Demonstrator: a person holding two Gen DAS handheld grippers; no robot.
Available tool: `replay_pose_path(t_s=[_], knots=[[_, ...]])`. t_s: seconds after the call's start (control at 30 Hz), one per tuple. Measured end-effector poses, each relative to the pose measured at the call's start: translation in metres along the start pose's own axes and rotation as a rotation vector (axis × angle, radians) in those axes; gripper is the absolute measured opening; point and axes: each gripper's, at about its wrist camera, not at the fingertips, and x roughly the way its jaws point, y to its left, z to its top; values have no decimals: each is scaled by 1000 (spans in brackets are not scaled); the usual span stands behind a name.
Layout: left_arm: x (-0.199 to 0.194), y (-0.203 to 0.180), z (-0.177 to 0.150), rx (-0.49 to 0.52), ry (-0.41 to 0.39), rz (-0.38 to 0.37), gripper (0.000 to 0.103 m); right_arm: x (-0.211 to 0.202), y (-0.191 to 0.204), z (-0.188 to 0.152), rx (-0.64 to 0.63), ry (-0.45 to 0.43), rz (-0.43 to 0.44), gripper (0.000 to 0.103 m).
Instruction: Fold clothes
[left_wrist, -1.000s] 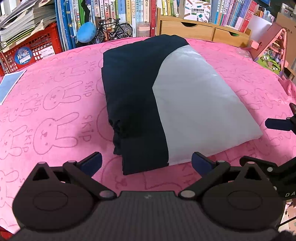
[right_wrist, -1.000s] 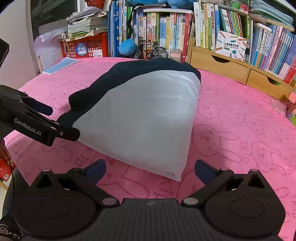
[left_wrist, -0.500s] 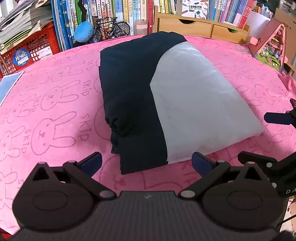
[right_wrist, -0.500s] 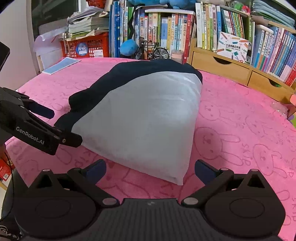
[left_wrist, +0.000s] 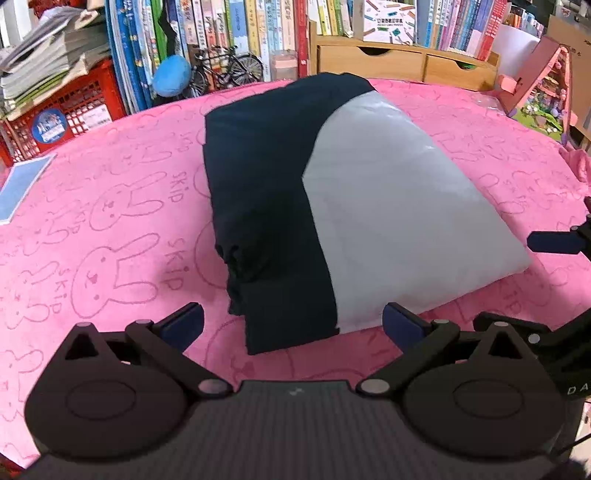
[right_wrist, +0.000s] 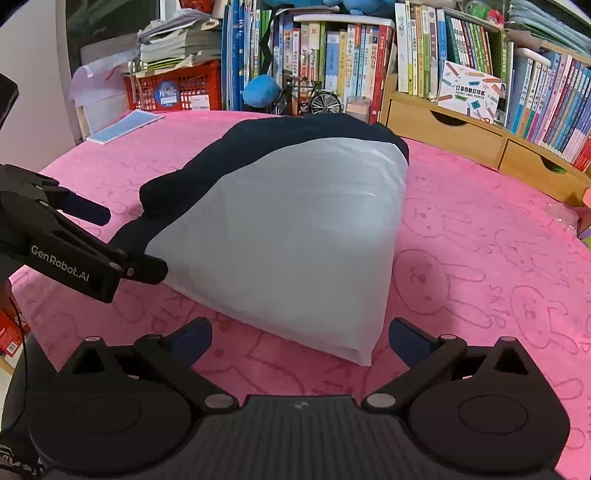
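A folded garment, dark navy (left_wrist: 266, 206) on its left part and light grey (left_wrist: 399, 221) on its right, lies in a compact bundle on the pink rabbit-print cloth (left_wrist: 110, 229). My left gripper (left_wrist: 293, 326) stands open just short of the bundle's near edge, holding nothing. In the right wrist view the same garment (right_wrist: 295, 236) lies ahead, its grey corner between the fingers of my open right gripper (right_wrist: 300, 339). The left gripper (right_wrist: 92, 236) shows at the left edge there, beside the bundle. One right gripper finger (left_wrist: 554, 242) enters at the right edge of the left wrist view.
Bookshelves (right_wrist: 332, 59) line the far side, with a red crate (left_wrist: 62, 118), a blue ball (left_wrist: 171, 75), a model bicycle (left_wrist: 225, 70) and wooden drawers (left_wrist: 388, 62). A blue booklet (left_wrist: 20, 186) lies at the cloth's left; a pink toy house (left_wrist: 539, 92) stands at the right.
Both grippers have drifted slightly; the garment sits a little lower and nearer in the right wrist view. The bundle itself has not moved and both grippers stay open.
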Motion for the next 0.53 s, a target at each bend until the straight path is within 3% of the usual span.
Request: replay_pose_path(t_s=[0.53], knots=[[0,3,-2,-11,-13,-8,103,3,-1,-2,6,8,2,103]])
